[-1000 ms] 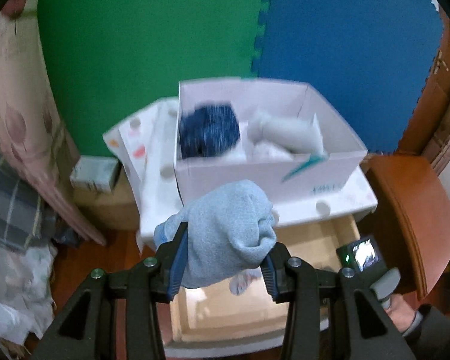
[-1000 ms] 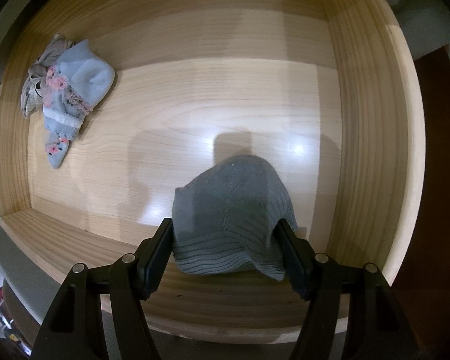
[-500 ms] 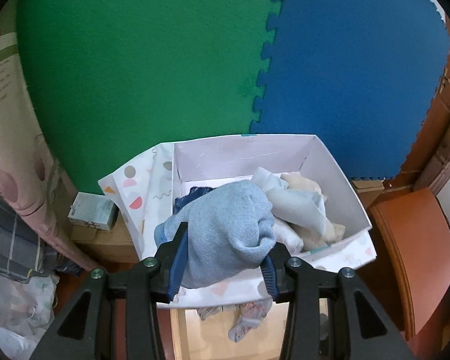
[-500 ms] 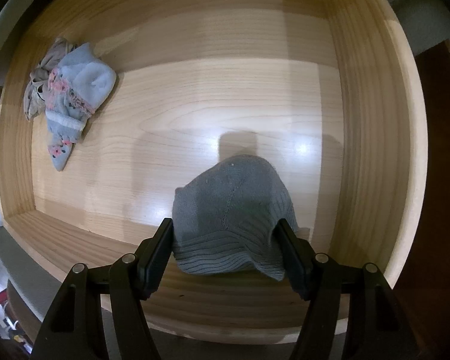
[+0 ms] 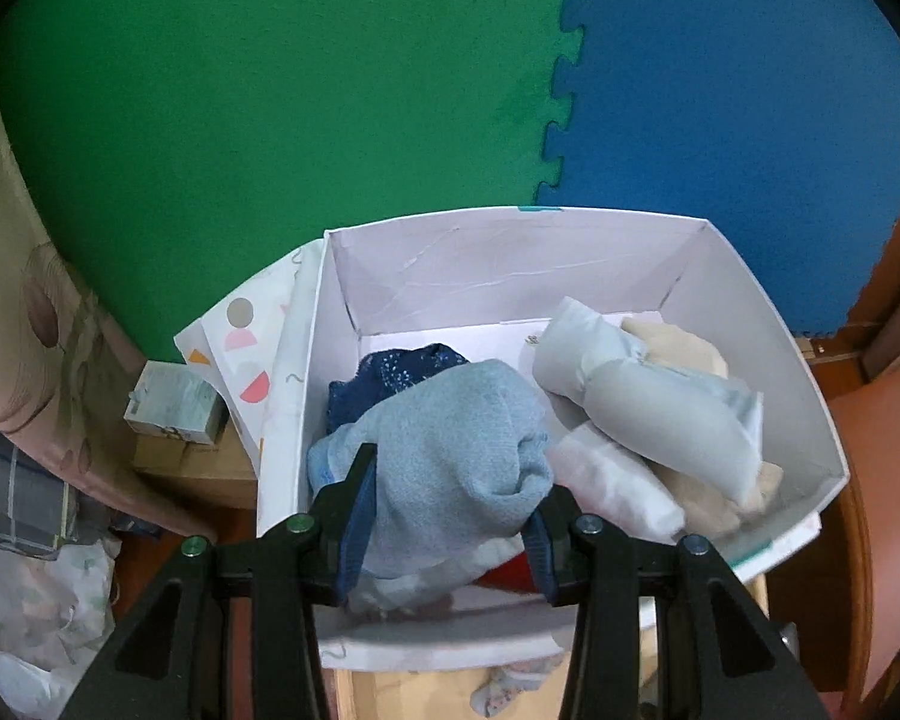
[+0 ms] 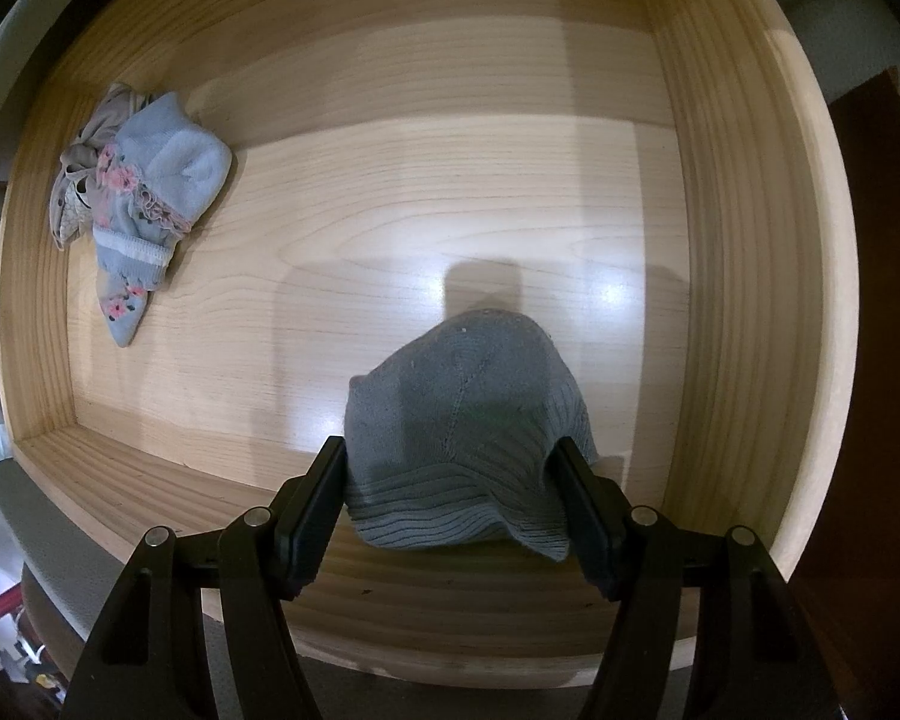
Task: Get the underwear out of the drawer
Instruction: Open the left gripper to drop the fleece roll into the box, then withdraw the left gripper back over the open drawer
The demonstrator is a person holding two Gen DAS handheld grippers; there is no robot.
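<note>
While both claws carry cloth, two pieces of the job in hand at once. Light-blue knitted underwear bundle (image 5: 450, 450) clamped between the pads of the left gripper (image 5: 447, 516), hanging above the near-left corner of the white cardboard box (image 5: 810, 396). Box already holding a dark-blue patterned garment (image 5: 402, 369) and a heap of rolled pale grey and cream garments (image 5: 648, 414). Grey ribbed knitted underwear piece (image 6: 462, 420) pinched in the right gripper (image 6: 456, 504), low over the floor of the pale wooden drawer (image 6: 450, 210), close to the front wall; lifted or resting on the wood, cannot tell. Small floral light-blue and beige garments (image 6: 132, 210) lying loose at the drawer's far left wall, well apart from the right claw.

Risks, as judged:
- Left bundle over the box's near edge, not its middle. Release from here: may catch the rim and slide out toward the drawer below.
- Right grip mostly on the ribbed hem; fabric sagging past both pads. Fast lift: hem may slip free or snag the front wall.
- Floral pieces easy to miss, tucked against the wall.
</note>
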